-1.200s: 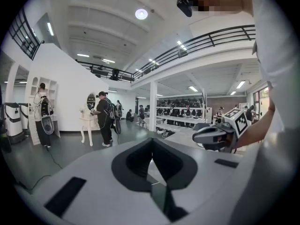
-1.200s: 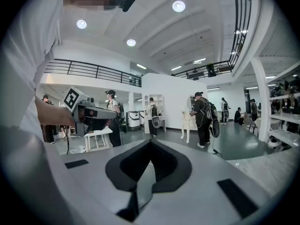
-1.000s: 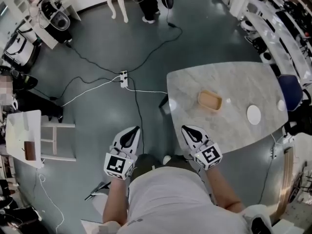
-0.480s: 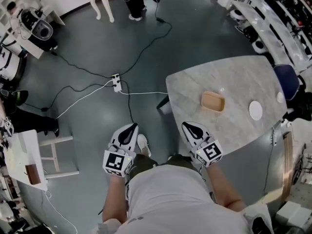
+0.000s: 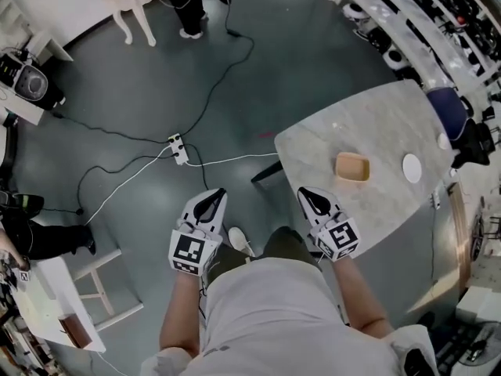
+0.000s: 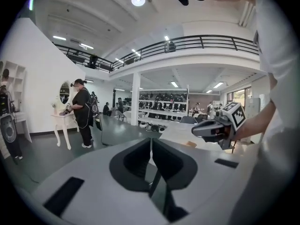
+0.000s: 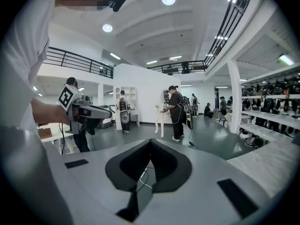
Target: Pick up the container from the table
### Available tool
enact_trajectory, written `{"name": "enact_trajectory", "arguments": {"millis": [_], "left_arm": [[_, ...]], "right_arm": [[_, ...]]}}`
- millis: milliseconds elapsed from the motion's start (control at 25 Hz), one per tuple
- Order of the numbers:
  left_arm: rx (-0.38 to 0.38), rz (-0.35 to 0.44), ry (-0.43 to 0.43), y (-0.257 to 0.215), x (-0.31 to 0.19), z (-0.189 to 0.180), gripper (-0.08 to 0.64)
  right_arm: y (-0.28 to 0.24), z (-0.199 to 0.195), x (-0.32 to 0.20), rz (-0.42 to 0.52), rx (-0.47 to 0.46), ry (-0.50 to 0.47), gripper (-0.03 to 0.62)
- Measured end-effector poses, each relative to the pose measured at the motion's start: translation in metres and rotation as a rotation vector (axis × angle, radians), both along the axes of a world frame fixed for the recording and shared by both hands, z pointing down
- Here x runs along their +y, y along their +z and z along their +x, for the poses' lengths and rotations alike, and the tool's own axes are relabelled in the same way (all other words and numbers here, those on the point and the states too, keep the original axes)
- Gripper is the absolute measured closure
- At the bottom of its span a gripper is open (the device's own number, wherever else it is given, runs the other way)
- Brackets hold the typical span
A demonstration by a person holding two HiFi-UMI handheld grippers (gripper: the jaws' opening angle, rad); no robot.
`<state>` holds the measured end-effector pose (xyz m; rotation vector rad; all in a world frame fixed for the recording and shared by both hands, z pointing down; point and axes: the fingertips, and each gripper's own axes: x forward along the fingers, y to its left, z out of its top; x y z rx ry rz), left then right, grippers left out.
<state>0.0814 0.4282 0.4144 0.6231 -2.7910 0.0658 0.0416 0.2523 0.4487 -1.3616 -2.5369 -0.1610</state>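
The container (image 5: pixel 352 166), a shallow tan tray, lies on the marble table (image 5: pixel 391 124) at the right of the head view. My right gripper (image 5: pixel 304 195) hovers by the table's near corner, well short of the container, with its jaws shut and nothing in them. Over the bare floor to the left of the table, my left gripper (image 5: pixel 214 197) is also shut and holds nothing. In the left gripper view the jaws (image 6: pixel 151 142) meet at the tip, and the container (image 6: pixel 190 144) shows as a small tan spot beyond them. Shut jaws (image 7: pixel 150 143) show in the right gripper view.
A white round plate (image 5: pixel 412 168) lies right of the container. A dark blue chair (image 5: pixel 450 116) stands at the table's far side. A power strip (image 5: pixel 178 149) with cables lies on the floor. A white stool (image 5: pixel 106 288) stands lower left. People stand far off.
The person has walked, and the floor and table have shifted in view. The table's near corner now lies closer to the right gripper. Both grippers stay shut in front of the body.
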Motion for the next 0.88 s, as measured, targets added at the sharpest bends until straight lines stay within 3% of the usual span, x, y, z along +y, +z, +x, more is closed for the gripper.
{"name": "enact_trajectory", "arguments": {"millis": [320,880], "left_arm": [[0.068,-0.007,0.158,0.021,-0.024,-0.050,0.557],[0.205,-0.080,0.489,0.058,-0.184,-0.137,0.555]], "right_arm": [[0.011,-0.025,-0.026,0.040,0.049,0.159,0.557],[0.050,-0.060,-0.170,0.019,0.156,0.452,0.541]]}}
